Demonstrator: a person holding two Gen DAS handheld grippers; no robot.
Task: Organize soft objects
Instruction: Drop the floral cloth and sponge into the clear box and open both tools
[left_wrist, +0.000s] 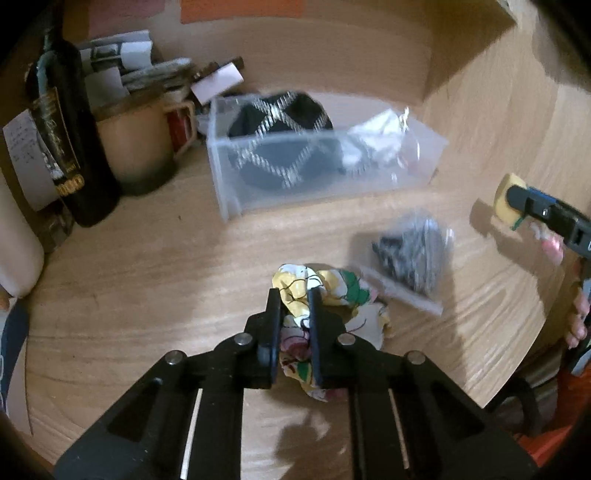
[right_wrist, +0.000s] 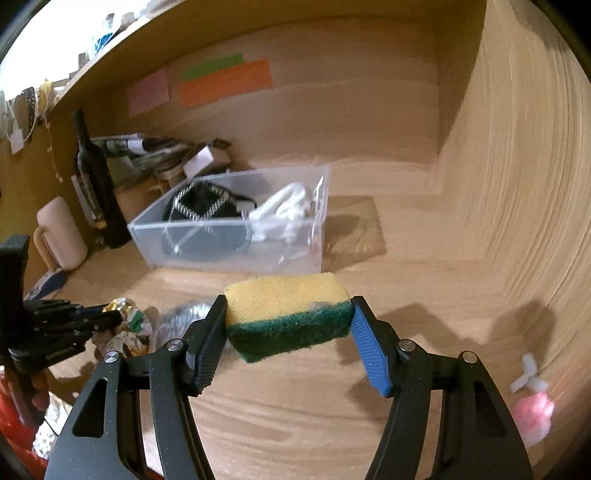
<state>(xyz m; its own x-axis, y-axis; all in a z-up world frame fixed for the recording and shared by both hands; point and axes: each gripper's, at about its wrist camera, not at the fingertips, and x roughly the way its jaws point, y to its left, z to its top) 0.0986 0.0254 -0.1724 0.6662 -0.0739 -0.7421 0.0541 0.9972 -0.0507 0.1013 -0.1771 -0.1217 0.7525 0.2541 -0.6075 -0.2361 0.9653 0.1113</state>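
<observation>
My left gripper (left_wrist: 293, 299) is shut on a crumpled yellow, green and white patterned cloth (left_wrist: 332, 291), low over the wooden desk. My right gripper (right_wrist: 288, 306) is shut on a yellow and green sponge (right_wrist: 284, 310) and holds it above the desk; it also shows at the right of the left wrist view (left_wrist: 517, 199). A clear plastic bin (left_wrist: 369, 177) at the back holds a black and white checked fabric item (left_wrist: 280, 122) and a white bagged item (left_wrist: 384, 136). The bin also shows in the right wrist view (right_wrist: 221, 254).
A bagged dark grey item (left_wrist: 417, 251) lies right of the cloth. A dark bottle (left_wrist: 70, 140), a tan mug (left_wrist: 136, 147) and papers (left_wrist: 122, 59) stand at the back left. A pink soft toy (right_wrist: 532, 413) lies at the right. Wooden walls (right_wrist: 517, 184) enclose the desk.
</observation>
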